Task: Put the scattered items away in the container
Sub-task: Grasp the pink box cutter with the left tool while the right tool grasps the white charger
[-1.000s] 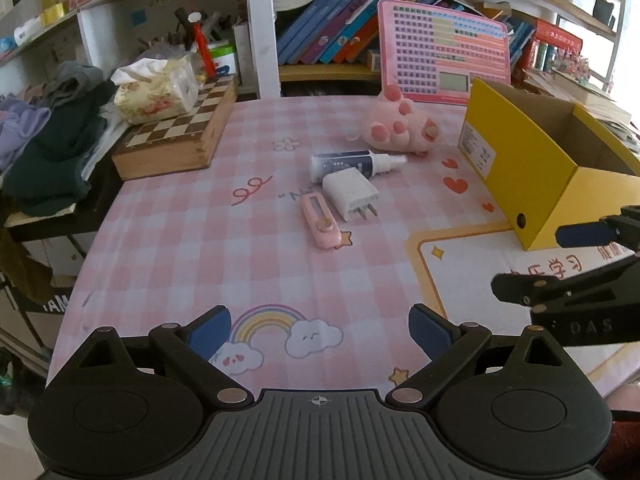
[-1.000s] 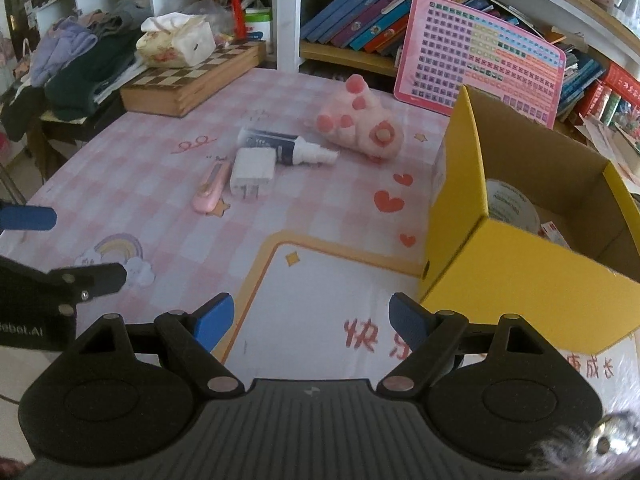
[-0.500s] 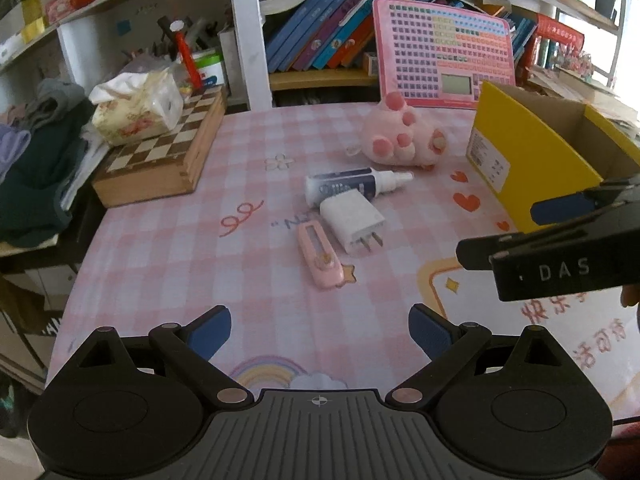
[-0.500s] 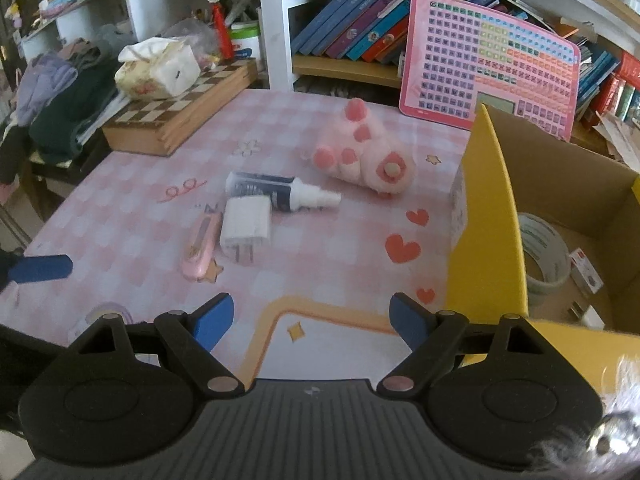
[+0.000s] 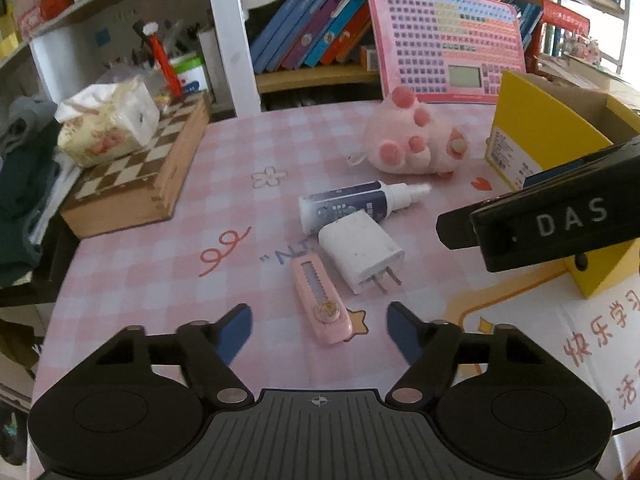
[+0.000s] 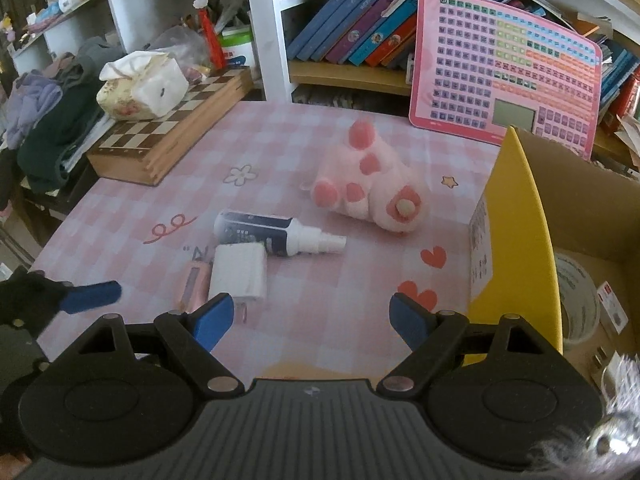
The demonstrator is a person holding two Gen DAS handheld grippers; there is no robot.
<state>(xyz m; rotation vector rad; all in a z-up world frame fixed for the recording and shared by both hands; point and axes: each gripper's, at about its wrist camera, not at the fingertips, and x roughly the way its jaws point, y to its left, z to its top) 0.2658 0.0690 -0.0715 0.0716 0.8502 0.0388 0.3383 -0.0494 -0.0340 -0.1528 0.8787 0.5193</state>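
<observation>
Closer now, left tool (image 5: 318, 330) closing, empty.

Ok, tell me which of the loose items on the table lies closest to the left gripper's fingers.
The pink utility knife: it lies just ahead of the left gripper, whose jaws are closing with nothing between them. The white charger, spray bottle and plush paw lie farther off.

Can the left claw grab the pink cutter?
Probably yes. The pink cutter lies bare on the table just ahead of the left claw, whose closing jaws are still empty; only the charger sits close beside it.
</observation>
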